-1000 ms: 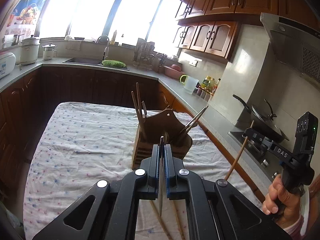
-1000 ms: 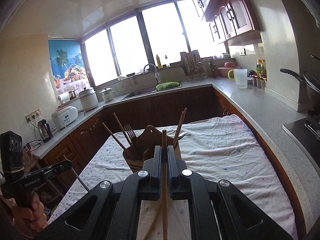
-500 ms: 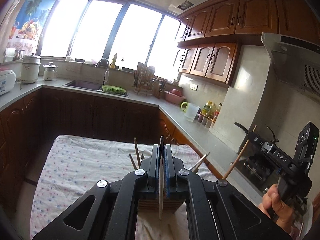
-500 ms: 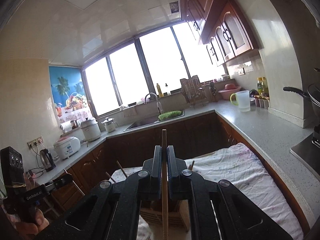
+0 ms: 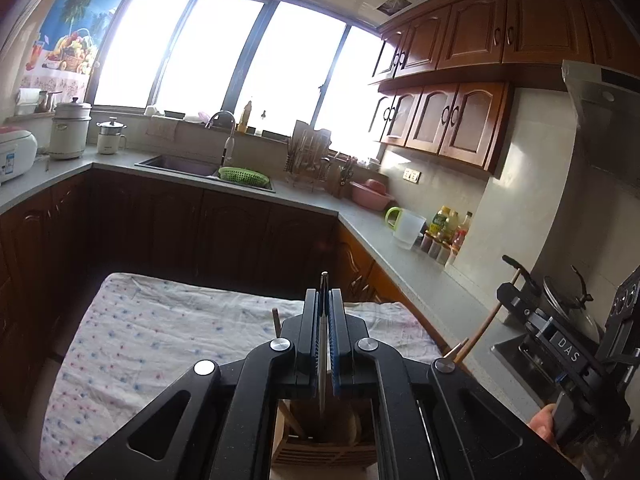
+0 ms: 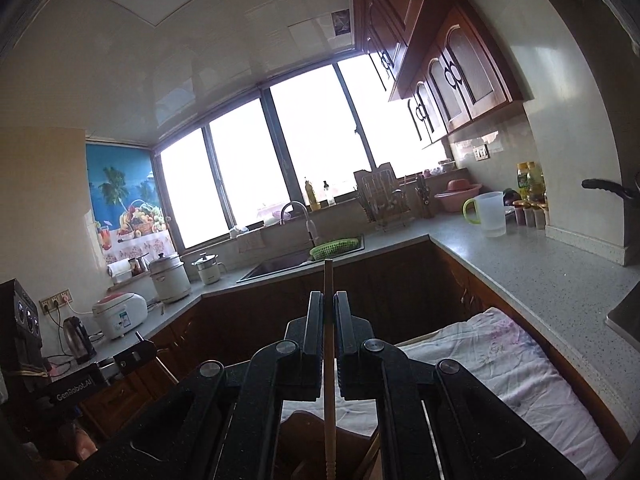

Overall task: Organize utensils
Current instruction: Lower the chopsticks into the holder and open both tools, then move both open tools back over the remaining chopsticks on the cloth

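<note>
My left gripper (image 5: 324,300) is shut on a thin metal utensil handle (image 5: 322,344) that hangs down over the wooden utensil holder (image 5: 324,448), seen below between the gripper arms. My right gripper (image 6: 328,304) is shut on a wooden chopstick (image 6: 329,392) held upright, its lower end above the holder (image 6: 308,424). The right gripper also shows at the right of the left wrist view (image 5: 516,300) with its chopstick (image 5: 484,328). The left gripper's body shows at the lower left of the right wrist view (image 6: 100,368).
The holder stands on a table with a speckled white cloth (image 5: 160,336). Grey counters run around the room with a sink (image 5: 180,164), green basket (image 5: 244,176), rice cookers (image 5: 70,130), a cup (image 5: 408,228) and a stove with a pan (image 5: 568,308) at the right.
Both grippers have risen and tilted up with their utensils. The holder has dropped to the bottom of both views, under the grippers.
</note>
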The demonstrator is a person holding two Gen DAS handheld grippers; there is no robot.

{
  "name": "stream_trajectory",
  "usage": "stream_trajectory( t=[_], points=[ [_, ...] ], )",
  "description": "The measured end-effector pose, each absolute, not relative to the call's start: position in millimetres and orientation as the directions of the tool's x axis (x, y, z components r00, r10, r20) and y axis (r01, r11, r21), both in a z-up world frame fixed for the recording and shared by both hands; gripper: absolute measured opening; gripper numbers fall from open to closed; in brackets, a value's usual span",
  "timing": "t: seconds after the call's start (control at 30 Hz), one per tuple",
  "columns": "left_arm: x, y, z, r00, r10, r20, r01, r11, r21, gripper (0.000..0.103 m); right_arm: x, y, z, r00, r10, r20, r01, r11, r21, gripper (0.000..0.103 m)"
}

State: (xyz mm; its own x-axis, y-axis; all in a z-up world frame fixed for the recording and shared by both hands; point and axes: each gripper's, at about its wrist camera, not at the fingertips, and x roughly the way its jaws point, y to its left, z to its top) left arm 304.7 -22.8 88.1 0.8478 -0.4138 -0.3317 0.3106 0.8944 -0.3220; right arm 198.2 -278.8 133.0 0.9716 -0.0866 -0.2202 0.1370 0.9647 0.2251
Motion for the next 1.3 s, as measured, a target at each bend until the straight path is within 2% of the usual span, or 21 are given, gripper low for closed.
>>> stream_trajectory(
  t=[0.33,0.43,0.83,0.9,0.97,1.0,1.03,1.07,1.1,1.17,1.23,1.3],
  points=[
    [330.9,-23.9,55.0,0.802,-0.421,-0.424,0.292,0.896,-0.336,0.002,196.3,-282.4,80.0,0.944,-0.091,-0.316,0.168,0.96,0.226,0.005],
    [329.7,-21.6,55.9,0.81,-0.41,-0.42,0.286,0.9,-0.328,0.002,198.2,-283.4,69.4,0.933,-0.09,-0.35,0.176,0.958,0.225,0.005],
    [326.0,-19.2,56.6,0.805,-0.404,-0.434,0.28,0.904,-0.322,0.003,199.4,-287.0,70.7,0.924,-0.09,-0.371,0.188,0.954,0.236,0.005],
    [323.7,-16.7,58.4,0.8,-0.413,-0.436,0.28,0.899,-0.337,0.003,200.2,-288.8,70.6,0.921,-0.083,-0.38,0.188,0.951,0.247,0.011],
    [318.8,-14.9,63.0,0.801,-0.42,-0.426,0.288,0.895,-0.34,0.004,198.2,-289.3,72.4,0.923,-0.071,-0.378,0.178,0.95,0.257,0.011],
    [315.6,-14.2,65.5,0.804,-0.418,-0.423,0.289,0.896,-0.337,0.01,196.0,-289.3,74.3,0.925,-0.069,-0.374,0.176,0.949,0.26,0.012],
    [311.6,-12.1,66.8,0.807,-0.417,-0.418,0.29,0.897,-0.335,0.017,193.2,-289.3,76.6,0.927,-0.069,-0.368,0.175,0.948,0.264,0.015],
    [306.5,-10.6,68.9,0.814,-0.41,-0.41,0.286,0.899,-0.332,0.021,189.5,-289.6,79.2,0.931,-0.069,-0.359,0.174,0.947,0.271,0.024],
    [300.8,-8.5,71.1,0.823,-0.402,-0.401,0.28,0.902,-0.33,0.029,185.7,-290.4,82.3,0.936,-0.066,-0.347,0.17,0.945,0.28,0.039],
    [288.4,-2.5,74.7,0.834,-0.396,-0.383,0.273,0.901,-0.336,0.041,176.4,-290.8,89.4,0.943,-0.069,-0.325,0.17,0.941,0.292,0.058],
    [274.1,5.6,73.7,0.848,-0.379,-0.369,0.252,0.903,-0.349,0.064,165.6,-292.1,96.1,0.952,-0.071,-0.298,0.165,0.939,0.303,0.07],
    [260.0,12.9,72.7,0.859,-0.365,-0.358,0.237,0.905,-0.353,0.07,154.2,-292.7,101.0,0.958,-0.078,-0.276,0.165,0.937,0.307,0.093]
  ],
)
